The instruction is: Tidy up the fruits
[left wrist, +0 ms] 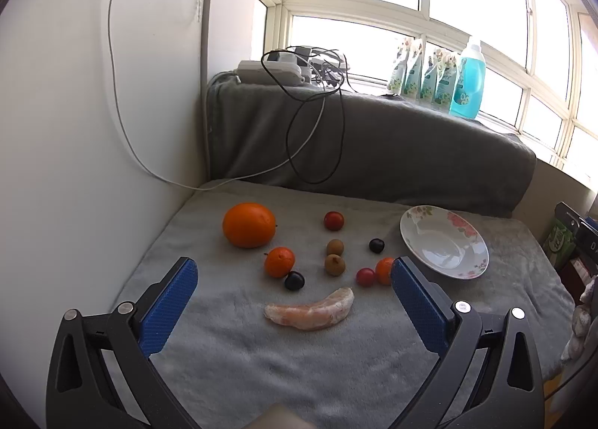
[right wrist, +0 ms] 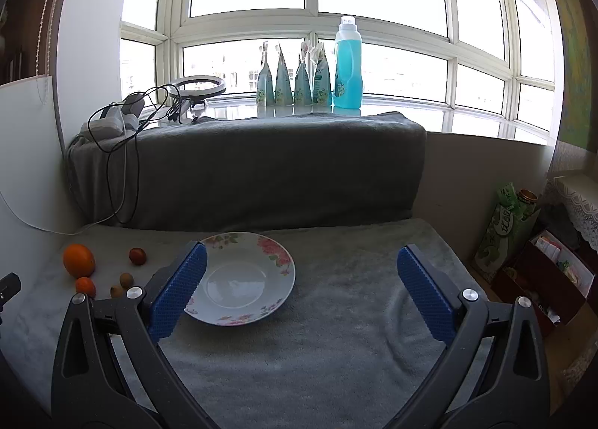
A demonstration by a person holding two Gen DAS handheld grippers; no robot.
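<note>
Fruits lie on a grey blanket: a large orange point(left wrist: 249, 224), a small orange point(left wrist: 279, 261), another small orange point(left wrist: 385, 271), a red fruit point(left wrist: 333, 221), two brown longans point(left wrist: 335, 256), two dark grapes point(left wrist: 294, 280), a reddish grape point(left wrist: 365, 277) and a peeled pomelo segment point(left wrist: 312, 309). An empty floral plate point(left wrist: 444, 241) sits to their right; it also shows in the right wrist view point(right wrist: 243, 277). My left gripper point(left wrist: 293, 279) is open and empty, before the fruits. My right gripper point(right wrist: 301, 266) is open and empty, its left finger overlapping the plate's near edge in view.
A white panel point(left wrist: 74, 111) stands on the left. A blanket-covered ledge point(right wrist: 261, 167) carries cables and a power strip point(left wrist: 276, 70). Bottles point(right wrist: 347, 62) stand on the windowsill. Boxes and packets point(right wrist: 523, 242) crowd the right side.
</note>
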